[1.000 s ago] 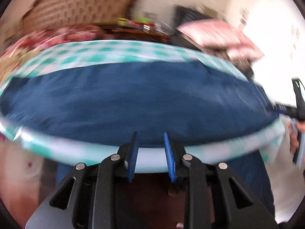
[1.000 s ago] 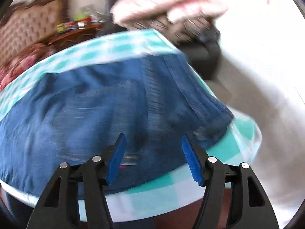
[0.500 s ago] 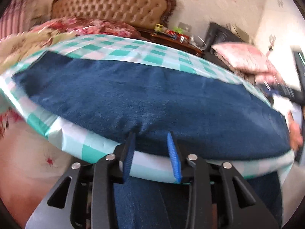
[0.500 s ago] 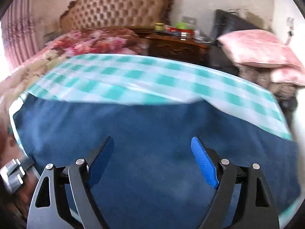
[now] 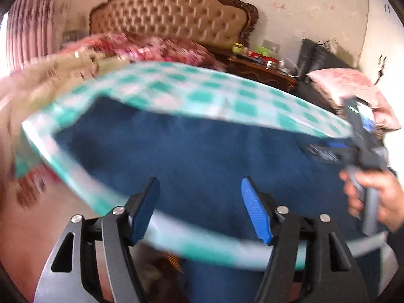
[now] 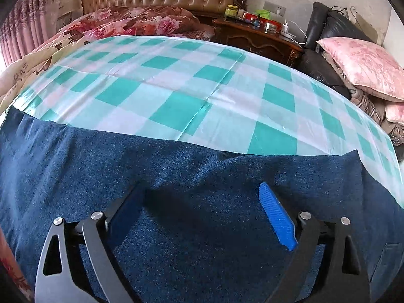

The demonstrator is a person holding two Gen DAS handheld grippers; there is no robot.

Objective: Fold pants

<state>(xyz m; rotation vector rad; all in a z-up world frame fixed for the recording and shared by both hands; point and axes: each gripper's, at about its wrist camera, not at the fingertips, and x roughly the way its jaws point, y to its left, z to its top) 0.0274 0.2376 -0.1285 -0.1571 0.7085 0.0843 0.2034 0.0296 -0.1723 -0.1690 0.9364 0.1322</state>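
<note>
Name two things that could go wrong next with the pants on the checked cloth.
1. The pants hang over the near edge of the cloth, as the left view shows; a one-sided pull could drag them off.
2. Both hand-held grippers are opening with nothing pinched: the left hand-held gripper and the right hand-held gripper hover over flat fabric. Closing there may catch only the top layer, leaving a crooked fold.
</note>
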